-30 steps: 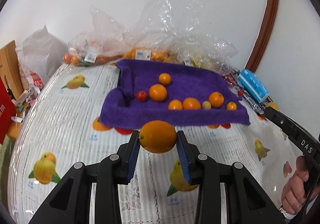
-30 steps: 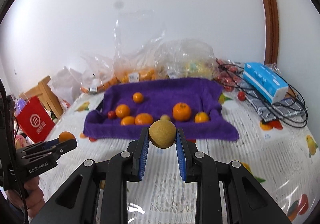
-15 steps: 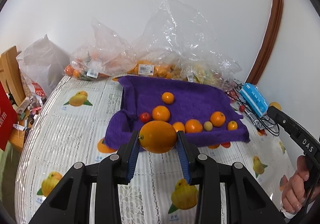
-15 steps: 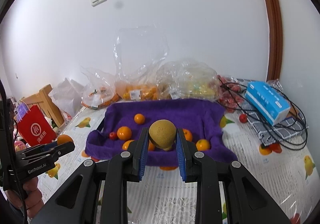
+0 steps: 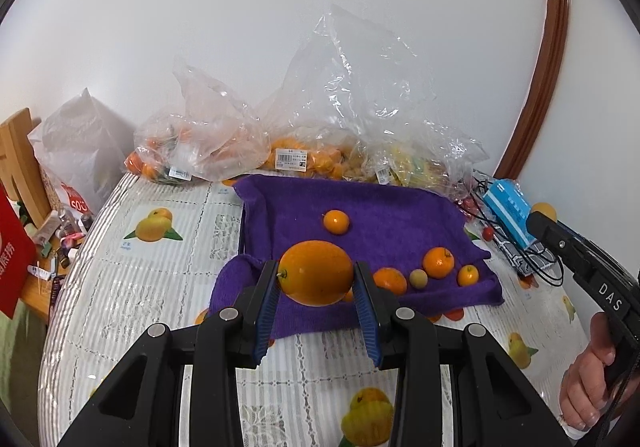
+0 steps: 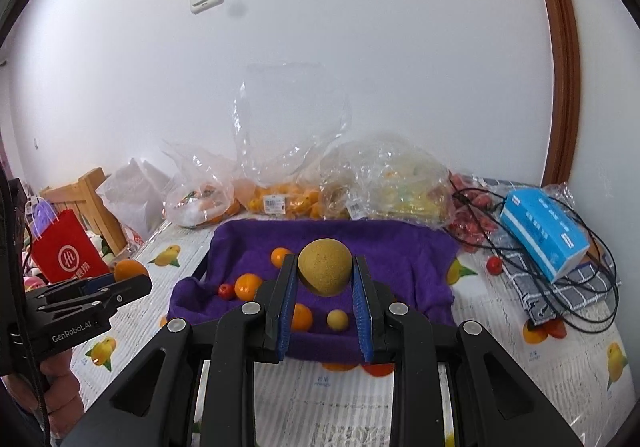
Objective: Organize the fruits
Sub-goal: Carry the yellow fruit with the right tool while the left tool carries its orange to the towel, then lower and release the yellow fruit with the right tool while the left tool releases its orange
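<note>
Left gripper [image 5: 316,287]: black plastic arms, ribbed blue pads [image 5: 267,307], jaws closed partway and clamping a smooth, glossy oval orange fruit [image 5: 316,272] with a small stem nub on its left end. It is sitting in the air above the near edge of the purple towel [image 5: 400,231].

Right gripper [image 6: 325,289]: same build, jaws nearly closed and pinching a round, matte, rough-skinned tan fruit [image 6: 325,266], also hanging over the towel's near edge.

Under both: table with a white ribbed plastic cloth [image 5: 160,279] printed with fruit. The towel is fluffy terry, rumpled, its left edge folded up. Lying on it: several small round oranges [image 5: 438,263], one small pale ball-shaped fruit [image 5: 418,279] and a small red fruit [image 6: 226,291].

Right of the towel: blue tissue box [image 6: 544,235] on a checked cloth, with black cable looped over it.

Far, at the wall: crinkled clear plastic bags [image 5: 320,119] of oranges and yellowish fruit.

Versus a second ago: both grippers are sitting higher and closer to the towel, which is now showing behind the held fruits. Grips are unchanged.
</note>
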{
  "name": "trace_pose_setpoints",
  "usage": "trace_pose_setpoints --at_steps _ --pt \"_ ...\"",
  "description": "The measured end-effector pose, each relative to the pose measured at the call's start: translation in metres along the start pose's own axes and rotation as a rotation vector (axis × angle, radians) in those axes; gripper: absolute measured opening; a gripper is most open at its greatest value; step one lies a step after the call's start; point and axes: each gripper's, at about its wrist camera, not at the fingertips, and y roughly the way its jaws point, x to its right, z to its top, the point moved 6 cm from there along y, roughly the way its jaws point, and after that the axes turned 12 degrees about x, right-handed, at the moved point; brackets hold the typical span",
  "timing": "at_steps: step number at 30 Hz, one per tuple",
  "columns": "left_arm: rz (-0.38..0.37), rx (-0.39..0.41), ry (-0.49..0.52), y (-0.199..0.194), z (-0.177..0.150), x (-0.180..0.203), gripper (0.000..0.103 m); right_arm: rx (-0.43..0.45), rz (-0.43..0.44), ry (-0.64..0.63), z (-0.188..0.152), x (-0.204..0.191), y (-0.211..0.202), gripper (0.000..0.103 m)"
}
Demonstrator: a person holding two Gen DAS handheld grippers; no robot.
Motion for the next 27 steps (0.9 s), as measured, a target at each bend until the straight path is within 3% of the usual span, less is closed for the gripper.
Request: trace_pose_setpoints --at_steps 27 --pt "0.011 -0.047 -0.052 0.061 0.011 -0.013 0.035 -0.048 -0.033 0.061 0.009 0.034 0.066 0.027"
